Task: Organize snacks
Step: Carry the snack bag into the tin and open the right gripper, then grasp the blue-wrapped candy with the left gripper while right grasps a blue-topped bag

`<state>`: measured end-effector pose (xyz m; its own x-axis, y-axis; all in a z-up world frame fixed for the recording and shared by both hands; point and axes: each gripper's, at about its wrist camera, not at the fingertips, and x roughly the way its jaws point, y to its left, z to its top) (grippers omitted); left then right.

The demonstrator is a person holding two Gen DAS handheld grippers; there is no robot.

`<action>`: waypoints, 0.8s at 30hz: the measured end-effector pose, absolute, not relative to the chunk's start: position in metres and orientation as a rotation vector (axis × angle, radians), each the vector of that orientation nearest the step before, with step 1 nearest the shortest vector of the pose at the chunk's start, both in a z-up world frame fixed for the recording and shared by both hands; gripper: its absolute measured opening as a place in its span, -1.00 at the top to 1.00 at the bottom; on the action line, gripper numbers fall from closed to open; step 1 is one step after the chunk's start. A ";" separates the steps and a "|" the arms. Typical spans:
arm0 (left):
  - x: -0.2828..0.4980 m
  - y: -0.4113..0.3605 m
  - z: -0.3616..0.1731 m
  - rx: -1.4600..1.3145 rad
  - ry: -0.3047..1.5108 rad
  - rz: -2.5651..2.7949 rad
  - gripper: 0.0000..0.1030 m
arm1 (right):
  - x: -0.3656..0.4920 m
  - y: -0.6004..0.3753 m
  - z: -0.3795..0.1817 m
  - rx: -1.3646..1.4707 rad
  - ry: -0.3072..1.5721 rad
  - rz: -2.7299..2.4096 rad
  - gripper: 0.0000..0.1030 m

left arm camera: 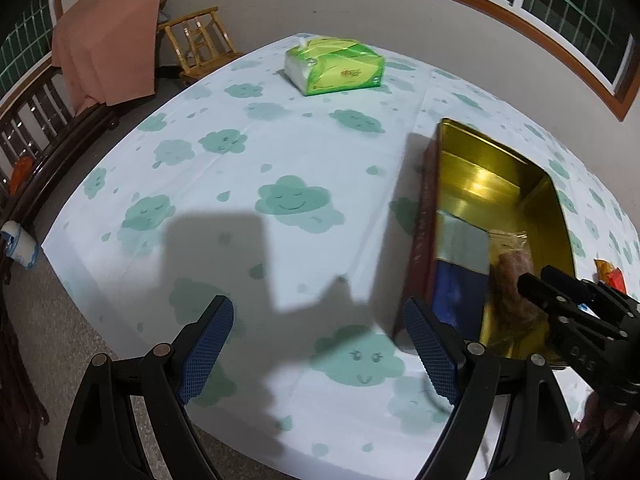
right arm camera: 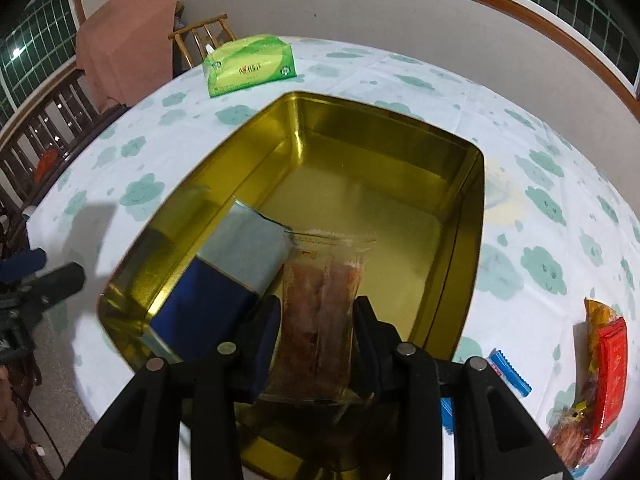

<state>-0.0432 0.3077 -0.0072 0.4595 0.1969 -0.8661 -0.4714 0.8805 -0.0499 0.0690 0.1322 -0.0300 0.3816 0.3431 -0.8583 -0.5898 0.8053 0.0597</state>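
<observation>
Holding a clear snack packet point(right arm camera: 318, 320) with brownish contents, the right gripper point(right arm camera: 316, 328) has its jaws clamped on the packet's two long edges. The packet hangs over the near end of the gold tin point(right arm camera: 476, 216), at about 6 o'clock in the right wrist view; whether its far end touches the tin floor cannot be told. In the left wrist view the same gripper point(left arm camera: 532, 284) enters from 3 o'clock, over the tin point(left arm camera: 560, 208).

Inside the tin, against its left wall at about 8 o'clock of the right wrist view, lies a blue and silver pack point(right arm camera: 236, 264), just beside the held packet. The far half of the tin floor shows bare gold metal.

The left gripper point(left arm camera: 320, 348) is off to the left of the tin, above the worktop point(left arm camera: 280, 140), jaws wide apart and holding nothing. Its blue fingertips point(left arm camera: 208, 344) frame only the cloud-printed cloth.

Outside the tin, at 4 o'clock in the right wrist view, a red and orange snack pack point(right arm camera: 608, 364) lies on the worktop, with a small blue wrapper point(right arm camera: 510, 372) just beside it, nearer the tin. A brownish snack in clear wrap point(right arm camera: 572, 436) lies below the red pack, touching it.

A green tissue pack point(right arm camera: 250, 65) sits at the far edge of the worktop, at 11 o'clock, well apart from the tin. A wooden chair point(left arm camera: 200, 42) stands beyond the worktop.
</observation>
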 end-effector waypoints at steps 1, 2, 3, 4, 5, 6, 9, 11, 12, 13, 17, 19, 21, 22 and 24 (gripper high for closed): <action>-0.042 0.304 -0.005 -0.297 1.012 0.411 -0.65 | 0.068 0.128 -0.026 -0.267 1.009 0.604 0.25; -0.041 0.299 -0.003 -0.291 1.008 0.400 -0.65 | 0.066 0.124 -0.020 -0.258 0.998 0.609 0.25; -0.040 0.295 -0.002 -0.286 1.005 0.391 -0.65 | 0.062 0.117 -0.014 -0.248 0.985 0.619 0.25; -0.039 0.290 0.000 -0.278 1.001 0.379 -0.65 | 0.059 0.109 -0.008 -0.245 0.971 0.617 0.25; -0.037 0.283 0.003 -0.270 0.997 0.363 -0.65 | 0.056 0.101 -0.003 -0.248 0.957 0.609 0.25; -0.036 0.278 0.004 -0.263 0.994 0.351 -0.65 | 0.052 0.087 0.003 -0.248 0.940 0.597 0.25; -0.031 0.255 0.011 -0.234 0.982 0.299 -0.65 | 0.045 0.047 0.013 -0.240 0.919 0.548 0.25; -0.028 0.237 0.016 -0.208 0.974 0.261 -0.65 | 0.042 0.015 0.018 -0.227 0.911 0.503 0.25; -0.027 0.232 0.017 -0.200 0.971 0.249 -0.65 | 0.041 0.000 0.020 -0.219 0.910 0.477 0.25; -0.025 0.224 0.018 -0.188 0.970 0.232 -0.65 | 0.040 -0.019 0.021 -0.207 0.910 0.446 0.25; -0.018 0.188 0.022 -0.142 0.972 0.160 -0.65 | 0.033 -0.088 0.020 -0.157 0.924 0.331 0.25; -0.016 0.175 0.022 -0.123 0.973 0.134 -0.65 | 0.027 -0.117 0.014 -0.140 0.937 0.278 0.25; -0.013 0.159 0.022 -0.102 0.974 0.099 -0.65 | 0.022 -0.139 0.005 -0.124 0.959 0.240 0.25; -0.012 0.151 0.022 -0.091 0.976 0.084 -0.65 | 0.020 -0.149 -0.001 -0.116 0.976 0.230 0.25; -0.010 0.136 0.021 -0.066 0.972 0.055 -0.65 | 0.016 -0.158 -0.011 -0.111 1.000 0.217 0.25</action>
